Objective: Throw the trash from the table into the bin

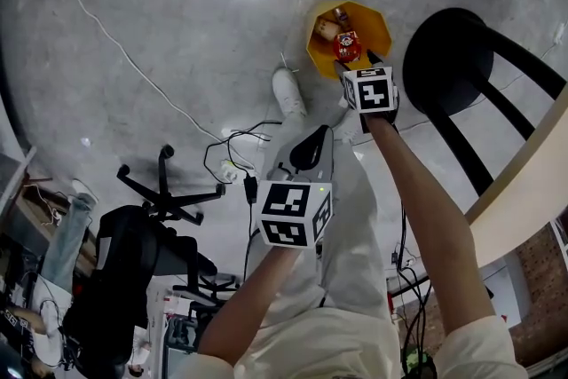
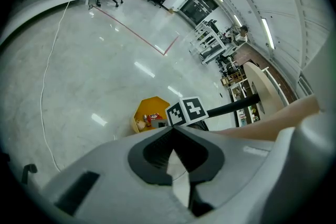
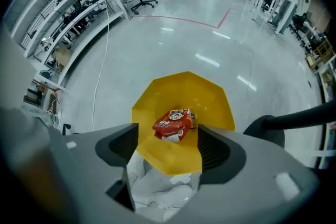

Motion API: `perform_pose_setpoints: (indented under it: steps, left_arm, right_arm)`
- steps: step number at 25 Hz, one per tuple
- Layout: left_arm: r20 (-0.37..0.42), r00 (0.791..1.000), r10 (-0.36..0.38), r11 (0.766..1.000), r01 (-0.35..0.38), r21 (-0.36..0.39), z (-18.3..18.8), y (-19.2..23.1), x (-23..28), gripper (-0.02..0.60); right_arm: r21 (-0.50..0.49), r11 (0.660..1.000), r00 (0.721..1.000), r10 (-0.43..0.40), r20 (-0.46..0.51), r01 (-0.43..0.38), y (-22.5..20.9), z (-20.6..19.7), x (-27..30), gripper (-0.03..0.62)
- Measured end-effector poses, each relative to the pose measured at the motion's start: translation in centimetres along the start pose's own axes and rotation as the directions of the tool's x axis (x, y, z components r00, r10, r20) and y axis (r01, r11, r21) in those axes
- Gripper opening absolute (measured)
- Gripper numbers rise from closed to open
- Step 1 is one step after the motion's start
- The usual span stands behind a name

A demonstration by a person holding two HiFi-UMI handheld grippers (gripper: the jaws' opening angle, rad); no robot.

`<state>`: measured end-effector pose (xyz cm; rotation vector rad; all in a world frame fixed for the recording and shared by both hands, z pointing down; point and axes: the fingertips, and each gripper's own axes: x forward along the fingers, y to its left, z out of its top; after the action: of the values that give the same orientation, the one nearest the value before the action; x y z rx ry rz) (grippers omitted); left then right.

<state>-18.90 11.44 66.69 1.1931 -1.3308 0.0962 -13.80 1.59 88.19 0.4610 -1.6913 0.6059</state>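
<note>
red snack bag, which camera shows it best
Right gripper view: the red snack bag is large and centred between open jaws, against the yellow bin. Head view shows it small by the right gripper; left gripper view, just a red speck.

Red snack packet (image 3: 173, 123) inside yellow octagonal floor bin (image 3: 184, 89)

Yellow bin (image 3: 178, 93), red wrapper (image 3: 173, 124), black stool (image 1: 448, 58), black-and-white marker cube (image 1: 295, 214)

A: What hems in the right claw (image 3: 167, 148)?
B: A black stool (image 1: 448, 58) just beside it, the table (image 1: 532, 164) past that. The bin (image 3: 210, 102) beneath gapes open, with bare floor (image 1: 160, 22) on the other side.
</note>
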Motion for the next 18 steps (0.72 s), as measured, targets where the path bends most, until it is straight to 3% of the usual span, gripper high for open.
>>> perform_pose_setpoints:
  steps: [3, 8, 12, 16, 18]
  left_arm:
    - [0.002, 1.000, 0.005, 1.000, -0.005, 0.004, 0.5, 0.0, -0.3, 0.006]
    - [0.027, 1.000, 0.005, 1.000, -0.005, 0.016, 1.4, -0.7, -0.6, 0.006]
    - [0.044, 0.999, -0.005, 1.000, 0.004, 0.028, 1.5, -2.4, -1.5, 0.006]
    - [0.073, 0.997, -0.014, 0.999, 0.010, 0.051, 1.5, -4.8, -2.7, 0.006]
    - [0.090, 0.996, -0.014, 0.998, 0.009, 0.058, 1.6, -6.0, -3.5, 0.006]
  right_arm:
    - [0.001, 1.000, 1.000, -0.007, -0.014, 0.007, -0.6, 0.2, 0.1, 0.379]
    - [0.019, 1.000, 1.000, -0.020, 0.022, 0.020, -1.3, 1.0, -1.8, 0.350]
    - [0.066, 0.998, 0.996, -0.013, 0.091, 0.007, -0.7, 1.5, -5.7, 0.265]
    - [0.157, 0.985, 0.982, 0.046, 0.183, -0.075, 0.4, 1.7, -10.4, 0.196]
    - [0.143, 0.984, 0.971, 0.066, 0.230, -0.101, 1.2, 1.8, -13.1, 0.153]
